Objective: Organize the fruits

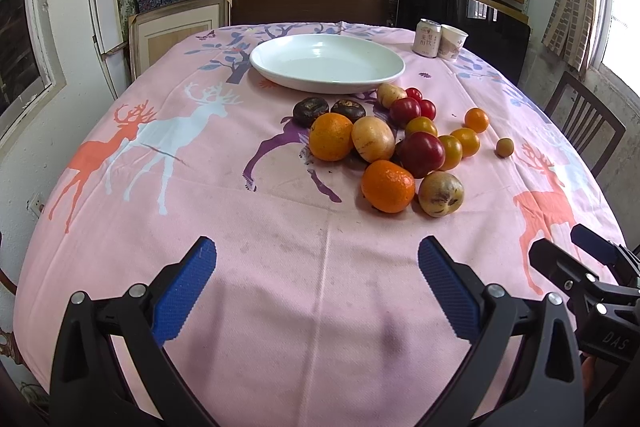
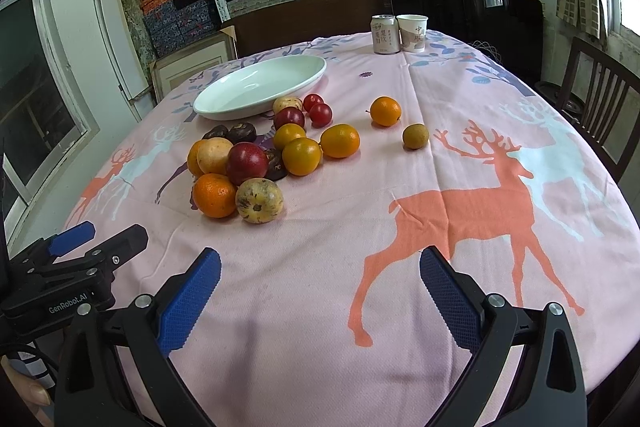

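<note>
A pile of fruit lies mid-table: a near orange (image 1: 388, 186) (image 2: 215, 195), a spotted yellow fruit (image 1: 441, 193) (image 2: 259, 200), a red plum (image 1: 423, 154) (image 2: 247, 163), small tomatoes (image 1: 427, 109), kumquats (image 2: 340, 140) and dark brown fruits (image 1: 311, 111). A small brown longan (image 1: 505, 147) (image 2: 415, 136) lies apart. An empty white plate (image 1: 327, 63) (image 2: 260, 87) sits behind the pile. My left gripper (image 1: 317, 267) is open and empty, near the front edge. My right gripper (image 2: 320, 271) is open and empty, to the right of it.
A drink can (image 1: 427, 37) (image 2: 385, 34) and a paper cup (image 1: 453, 42) (image 2: 413, 33) stand at the table's far right. Wooden chairs (image 2: 600, 107) stand at the right and far side. Shelves of boxes fill the back wall. The pink deer tablecloth (image 1: 280, 207) covers the table.
</note>
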